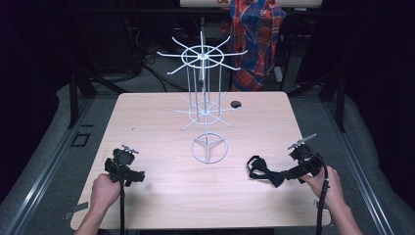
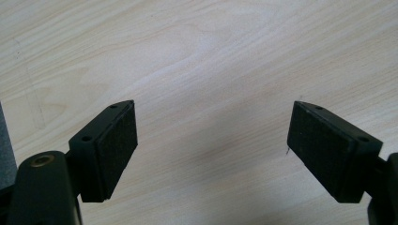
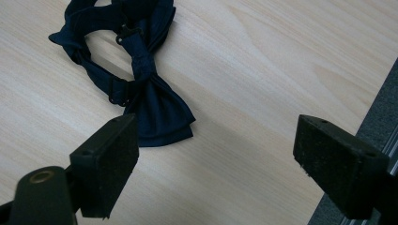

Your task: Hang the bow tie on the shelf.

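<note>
The left tongs [image 1: 128, 169] sit in the person's left hand [image 1: 104, 191] near the worktop's [image 1: 161, 193] front left corner, jaws spread wide with nothing between them. The right tongs [image 1: 288, 172], held by the right hand [image 1: 324, 183] near its front right corner, gape equally wide.

No readable text, label or number anywhere (none legible).

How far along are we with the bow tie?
Done: nothing yet; the bow tie lies flat on the table, and the wire rack hangs bare. In hand: the right gripper is open beside the bow. Left: grasp it, probably hang it. The left gripper is open over bare wood.
</note>
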`<state>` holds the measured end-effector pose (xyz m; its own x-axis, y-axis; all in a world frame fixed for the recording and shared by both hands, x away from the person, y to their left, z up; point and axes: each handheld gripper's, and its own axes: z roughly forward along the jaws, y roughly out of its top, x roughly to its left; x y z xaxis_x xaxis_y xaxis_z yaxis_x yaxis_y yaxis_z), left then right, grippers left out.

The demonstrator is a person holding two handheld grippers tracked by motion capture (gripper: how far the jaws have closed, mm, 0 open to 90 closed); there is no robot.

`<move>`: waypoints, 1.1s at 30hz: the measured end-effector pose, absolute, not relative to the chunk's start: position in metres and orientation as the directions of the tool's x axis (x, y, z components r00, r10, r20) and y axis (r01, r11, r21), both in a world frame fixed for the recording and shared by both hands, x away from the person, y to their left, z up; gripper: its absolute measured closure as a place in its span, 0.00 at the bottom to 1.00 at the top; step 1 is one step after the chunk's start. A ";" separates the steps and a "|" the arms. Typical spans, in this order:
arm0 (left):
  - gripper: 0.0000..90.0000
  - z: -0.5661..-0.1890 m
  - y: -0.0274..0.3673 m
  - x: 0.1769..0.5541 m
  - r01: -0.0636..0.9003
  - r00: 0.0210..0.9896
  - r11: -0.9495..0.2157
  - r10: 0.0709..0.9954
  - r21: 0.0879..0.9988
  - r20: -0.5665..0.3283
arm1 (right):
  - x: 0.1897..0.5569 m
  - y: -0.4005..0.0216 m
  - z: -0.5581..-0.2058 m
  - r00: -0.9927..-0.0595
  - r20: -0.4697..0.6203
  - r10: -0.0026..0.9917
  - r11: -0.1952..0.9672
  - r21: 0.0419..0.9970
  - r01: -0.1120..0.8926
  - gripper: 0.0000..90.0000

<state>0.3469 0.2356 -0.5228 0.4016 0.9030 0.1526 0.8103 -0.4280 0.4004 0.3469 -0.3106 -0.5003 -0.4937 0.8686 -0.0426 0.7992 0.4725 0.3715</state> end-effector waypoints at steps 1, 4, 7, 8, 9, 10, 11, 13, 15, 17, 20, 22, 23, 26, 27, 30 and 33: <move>0.19 -0.523 0.235 0.347 0.810 0.402 -0.429 0.903 0.400 0.153 | 0.347 -0.311 -0.500 -0.494 -0.042 0.868 0.473 0.371 0.799 0.16; 0.19 -0.523 0.235 0.346 0.810 0.402 -0.429 0.903 0.400 0.153 | 0.347 -0.310 -0.499 -0.501 -0.053 0.864 0.484 0.362 0.797 0.16; 0.19 -0.523 0.235 0.347 0.809 0.405 -0.431 0.901 0.400 0.152 | 0.347 -0.309 -0.500 -0.505 -0.038 0.862 0.483 0.362 0.797 0.15; 0.19 -0.523 0.235 0.347 0.809 0.406 -0.431 0.902 0.400 0.150 | 0.347 -0.308 -0.500 -0.503 -0.047 0.863 0.484 0.359 0.798 0.15; 0.19 -0.523 0.235 0.347 0.809 0.406 -0.431 0.902 0.400 0.150 | 0.347 -0.308 -0.500 -0.503 -0.047 0.863 0.484 0.359 0.798 0.15; 0.19 -0.523 0.235 0.347 0.809 0.408 -0.432 0.901 0.398 0.147 | 0.347 -0.308 -0.500 -0.508 -0.042 0.860 0.489 0.352 0.798 0.14; 0.19 -0.523 0.235 0.347 0.808 0.408 -0.432 0.901 0.401 0.149 | 0.348 -0.308 -0.501 -0.508 -0.041 0.860 0.489 0.352 0.798 0.14; 0.19 -0.523 0.235 0.347 0.807 0.409 -0.433 0.900 0.401 0.149 | 0.349 -0.307 -0.501 -0.515 -0.045 0.856 0.497 0.340 0.798 0.14; 0.19 -0.523 0.236 0.346 0.809 0.405 -0.429 0.902 0.401 0.150 | 0.349 -0.305 -0.502 -0.511 -0.035 0.859 0.489 0.349 0.799 0.14; 0.19 -0.523 0.238 0.346 0.811 0.403 -0.428 0.903 0.400 0.150 | 0.350 -0.303 -0.502 -0.522 -0.039 0.852 0.502 0.348 0.792 0.13; 0.19 -0.523 0.238 0.345 0.809 0.402 -0.427 0.903 0.404 0.149 | 0.351 -0.299 -0.502 -0.526 -0.031 0.850 0.502 0.347 0.792 0.12; 0.19 -0.523 0.237 0.346 0.809 0.402 -0.427 0.903 0.404 0.151 | 0.352 -0.297 -0.504 -0.532 -0.023 0.847 0.507 0.338 0.793 0.10; 0.19 -0.523 0.236 0.346 0.809 0.405 -0.431 0.901 0.399 0.152 | 0.352 -0.296 -0.506 -0.537 -0.015 0.843 0.510 0.337 0.792 0.10; 0.19 -0.524 0.236 0.347 0.808 0.410 -0.437 0.899 0.395 0.154 | 0.354 -0.293 -0.508 -0.549 -0.021 0.836 0.526 0.320 0.788 0.09; 0.19 -0.524 0.235 0.347 0.808 0.410 -0.437 0.899 0.395 0.154 | 0.356 -0.291 -0.510 -0.553 -0.013 0.833 0.528 0.317 0.788 0.08; 0.19 -0.524 0.235 0.347 0.809 0.409 -0.436 0.899 0.395 0.154 | 0.358 -0.287 -0.512 -0.556 -0.010 0.831 0.528 0.327 0.784 0.08; 0.19 -0.524 0.235 0.347 0.808 0.410 -0.437 0.899 0.395 0.156 | 0.360 -0.283 -0.513 -0.561 0.001 0.828 0.528 0.340 0.778 0.09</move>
<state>0.3468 0.2350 -0.5240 0.4098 0.8987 0.1559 0.8081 -0.4370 0.3949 0.3600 -0.2831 -0.5134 -0.5614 0.8276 0.0007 0.7783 0.5276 0.3403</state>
